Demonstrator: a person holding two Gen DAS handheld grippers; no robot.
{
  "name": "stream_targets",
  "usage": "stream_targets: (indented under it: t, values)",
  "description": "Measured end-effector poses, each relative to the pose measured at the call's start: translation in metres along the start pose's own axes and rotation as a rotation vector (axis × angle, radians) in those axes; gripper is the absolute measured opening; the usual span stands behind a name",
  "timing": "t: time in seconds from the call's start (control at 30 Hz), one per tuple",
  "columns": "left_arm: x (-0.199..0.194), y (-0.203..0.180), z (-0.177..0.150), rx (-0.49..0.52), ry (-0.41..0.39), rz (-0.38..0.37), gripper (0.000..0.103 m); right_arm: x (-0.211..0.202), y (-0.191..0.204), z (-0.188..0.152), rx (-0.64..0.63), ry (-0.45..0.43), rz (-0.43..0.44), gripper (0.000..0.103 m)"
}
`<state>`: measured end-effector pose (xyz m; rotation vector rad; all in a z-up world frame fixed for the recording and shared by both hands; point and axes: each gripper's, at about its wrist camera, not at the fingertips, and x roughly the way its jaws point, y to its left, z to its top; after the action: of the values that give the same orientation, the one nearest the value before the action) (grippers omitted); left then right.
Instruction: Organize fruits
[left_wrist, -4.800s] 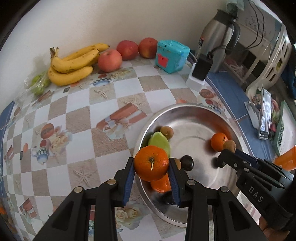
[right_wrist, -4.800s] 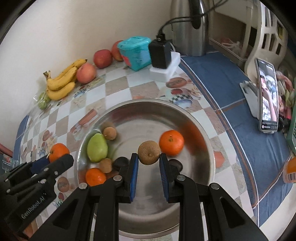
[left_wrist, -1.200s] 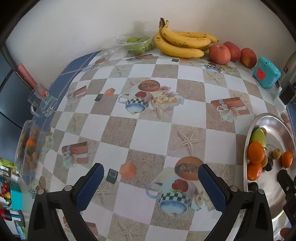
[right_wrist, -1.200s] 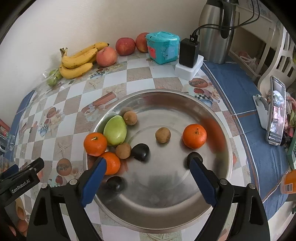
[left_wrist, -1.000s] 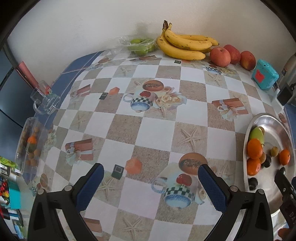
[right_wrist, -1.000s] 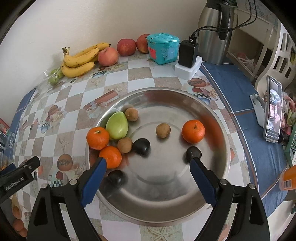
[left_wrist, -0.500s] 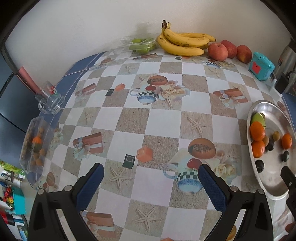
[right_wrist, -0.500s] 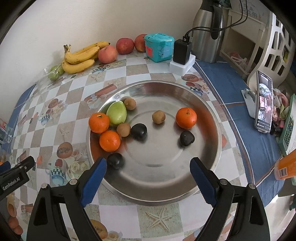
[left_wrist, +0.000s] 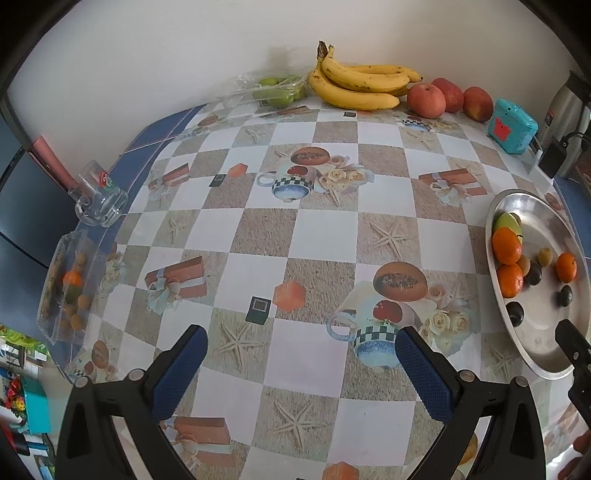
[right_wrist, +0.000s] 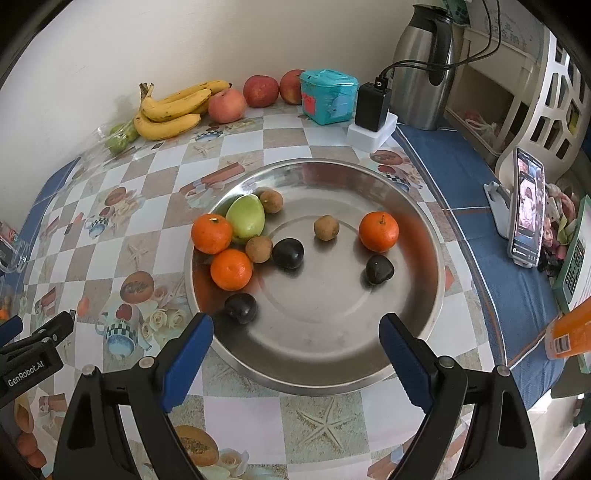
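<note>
1. Steel is what catches the eye: a wide metal tray (right_wrist: 424, 236) sits on the chequered tablecloth (left_wrist: 325, 236), and the fruit lies inside it.
2. Three oranges (right_wrist: 211, 233) are in the tray, two touching at its left side beside a green mango (right_wrist: 246, 216), the third alone to the right.
3. Small brown fruits (right_wrist: 326, 228) and dark plums (right_wrist: 288, 253) are scattered among them.
4. The right gripper (right_wrist: 295, 354) hangs over the tray's near rim, its blue pads spread wide with nothing between them.
5. The left gripper (left_wrist: 301, 363) hangs above bare tablecloth, well left of the tray, also spread wide and empty.
6. Bananas (left_wrist: 358, 86) and apples (left_wrist: 426, 100) rest against the far wall, next to a teal box (left_wrist: 511, 125).
7. A clear plastic box (left_wrist: 68, 280) holding more small fruit lies at the table's left edge.
</note>
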<state>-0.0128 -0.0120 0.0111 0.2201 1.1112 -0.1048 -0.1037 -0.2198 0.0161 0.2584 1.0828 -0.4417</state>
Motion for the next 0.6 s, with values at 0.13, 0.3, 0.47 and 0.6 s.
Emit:
stream_targets:
  t: [0.13, 0.3, 0.47, 0.6]
  values:
    - [-0.0014, 0.0006, -0.0002, -0.004, -0.004, -0.003, 0.103, -0.0018, 0.0007, 0.0001, -0.003, -0.007, 0.000, 0.092]
    - [-0.0024, -0.0011, -0.0002, 0.004, -0.006, -0.015, 0.103, -0.0016, 0.0006, 0.0005, -0.005, -0.005, 0.000, 0.092]
    - [-0.0030, -0.0029, 0.0011, 0.009, -0.004, -0.030, 0.103, -0.0017, 0.0011, 0.0009, -0.011, -0.004, 0.000, 0.092]
    - [-0.0037, -0.0031, 0.0017, 0.008, -0.007, -0.034, 0.103, -0.0014, 0.0000, 0.0010, -0.006, -0.005, 0.003, 0.092]
